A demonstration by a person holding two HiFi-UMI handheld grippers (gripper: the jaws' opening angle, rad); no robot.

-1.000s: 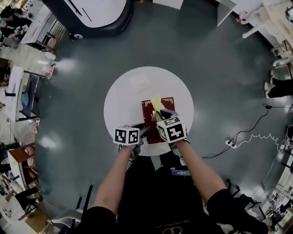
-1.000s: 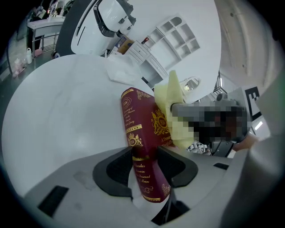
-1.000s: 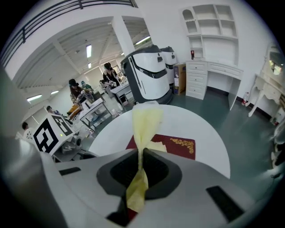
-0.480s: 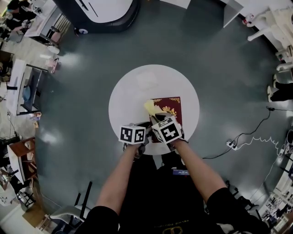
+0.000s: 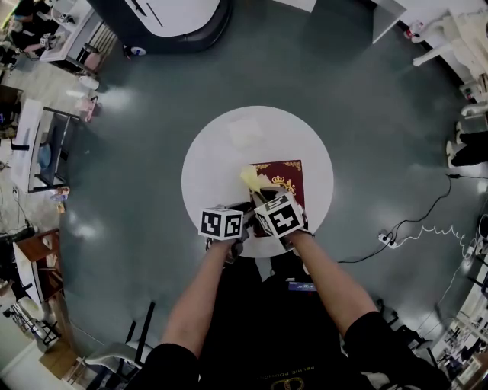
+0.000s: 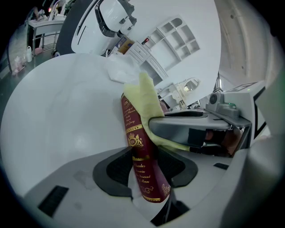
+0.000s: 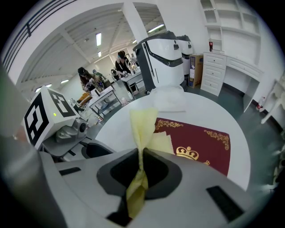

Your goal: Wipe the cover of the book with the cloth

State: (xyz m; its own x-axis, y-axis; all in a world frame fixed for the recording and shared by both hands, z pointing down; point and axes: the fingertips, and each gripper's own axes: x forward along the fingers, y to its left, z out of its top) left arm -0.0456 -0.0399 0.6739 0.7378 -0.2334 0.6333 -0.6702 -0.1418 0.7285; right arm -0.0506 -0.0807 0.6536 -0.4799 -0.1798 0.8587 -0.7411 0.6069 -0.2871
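A dark red book (image 5: 287,180) with gold print lies on the round white table (image 5: 221,152), near its front edge. My left gripper (image 6: 144,171) is shut on the book's spine edge (image 6: 139,147) at the near left corner. My right gripper (image 7: 139,167) is shut on a yellow cloth (image 7: 142,129). The cloth (image 5: 252,178) drapes over the book's left part, with its free end sticking up beyond the jaws. In the head view the left gripper (image 5: 242,215) and the right gripper (image 5: 263,196) sit close together over the book's near left corner.
A clear plastic wrapper (image 5: 245,134) lies on the table beyond the book. A large white and dark machine (image 5: 164,19) stands on the grey floor behind the table. A cable and power strip (image 5: 389,238) lie on the floor at the right.
The cloth and my right gripper have slid from the middle of the cover to its left edge. In the last half second nothing has visibly moved.
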